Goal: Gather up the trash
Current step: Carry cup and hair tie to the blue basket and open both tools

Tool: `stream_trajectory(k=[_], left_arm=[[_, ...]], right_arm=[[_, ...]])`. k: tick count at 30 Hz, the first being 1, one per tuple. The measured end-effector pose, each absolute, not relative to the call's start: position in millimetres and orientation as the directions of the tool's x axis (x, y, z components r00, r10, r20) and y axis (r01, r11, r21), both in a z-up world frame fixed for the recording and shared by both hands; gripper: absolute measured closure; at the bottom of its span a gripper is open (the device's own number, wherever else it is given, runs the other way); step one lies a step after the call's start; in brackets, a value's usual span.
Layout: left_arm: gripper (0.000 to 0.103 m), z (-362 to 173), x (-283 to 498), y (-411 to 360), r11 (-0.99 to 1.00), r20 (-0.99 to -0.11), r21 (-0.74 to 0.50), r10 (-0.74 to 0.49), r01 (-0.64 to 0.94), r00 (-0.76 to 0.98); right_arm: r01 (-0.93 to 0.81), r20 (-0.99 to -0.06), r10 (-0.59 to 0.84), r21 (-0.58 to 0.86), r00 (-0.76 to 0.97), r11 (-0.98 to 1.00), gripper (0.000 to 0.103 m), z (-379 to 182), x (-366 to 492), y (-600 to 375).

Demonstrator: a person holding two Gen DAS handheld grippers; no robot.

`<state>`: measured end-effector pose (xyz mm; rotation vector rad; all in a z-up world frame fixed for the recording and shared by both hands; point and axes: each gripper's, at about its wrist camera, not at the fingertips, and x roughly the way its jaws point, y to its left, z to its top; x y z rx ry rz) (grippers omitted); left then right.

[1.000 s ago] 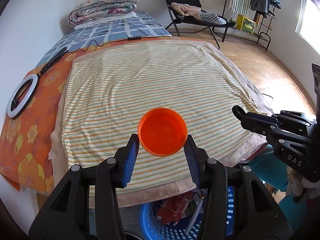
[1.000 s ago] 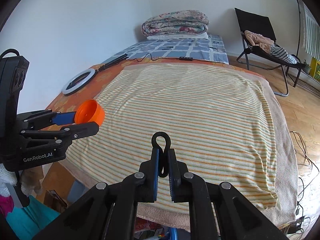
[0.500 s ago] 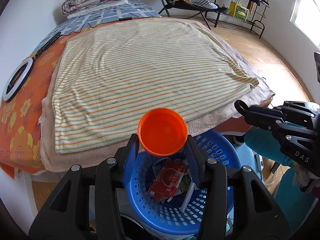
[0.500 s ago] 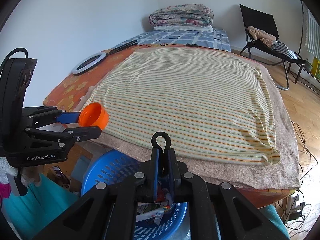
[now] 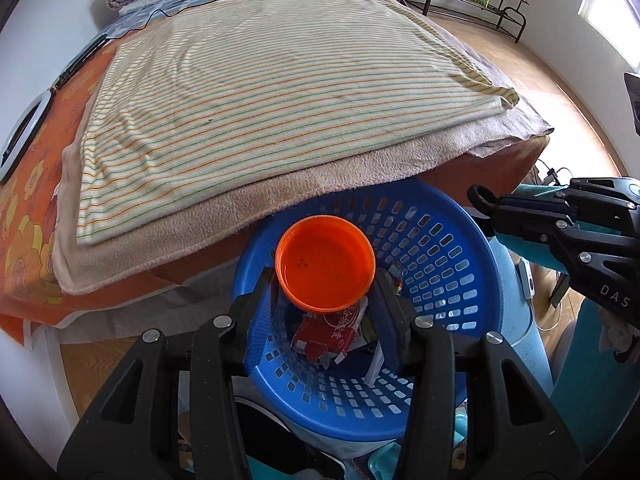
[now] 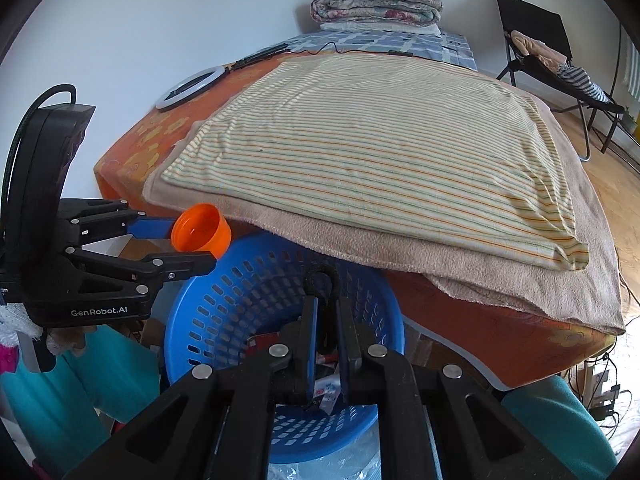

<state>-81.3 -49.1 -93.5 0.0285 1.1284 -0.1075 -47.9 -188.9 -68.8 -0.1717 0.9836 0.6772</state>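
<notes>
- While the left tongs (image 5: pixel 325 292) pinch an orange cup (image 5: pixel 325 262) over the blue basket (image 5: pixel 472 240), release should wait until it sits well inside the rim.
- Right tongs (image 6: pixel 325 322), pressed together on a black loop (image 6: pixel 322 276), hover there too.

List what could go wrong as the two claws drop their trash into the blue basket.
1. The orange cup sits tilted in the left claw, above the rim on the bed side in the right wrist view; released there, it might bounce out.
2. The black looped piece is thin and wedged in the shut right claw; it may snag.
3. The blue basket is tucked under the towel edge, narrowing the opening.
</notes>
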Motion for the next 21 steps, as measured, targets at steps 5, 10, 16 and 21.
stream_trajectory(k=[5, 10, 16, 21], left_arm=[[0.056, -105, -86, -56, 0.993, -0.916, -0.028, -0.072, 0.115, 0.395], [0.056, -112, -86, -61, 0.992, -0.923, -0.021, -0.067, 0.126, 0.378], [0.055, -118, -85, -63, 0.991, -0.933, -0.013, -0.059, 0.130, 0.356], [0.038, -117, -85, -64, 0.992, -0.930, 0.003, -0.044, 0.127, 0.365]], right_arm=[[-0.592, -0.828, 0.445, 0.178, 0.341, 0.786, 0.095, -83, -50, -189], [-0.593, -0.835, 0.442, 0.182, 0.328, 0.784, 0.091, -88, -50, -188], [-0.590, -0.845, 0.439, 0.194, 0.305, 0.784, 0.080, -96, -50, -186], [-0.581, -0.853, 0.432, 0.200, 0.292, 0.789, 0.074, -102, -48, -186]])
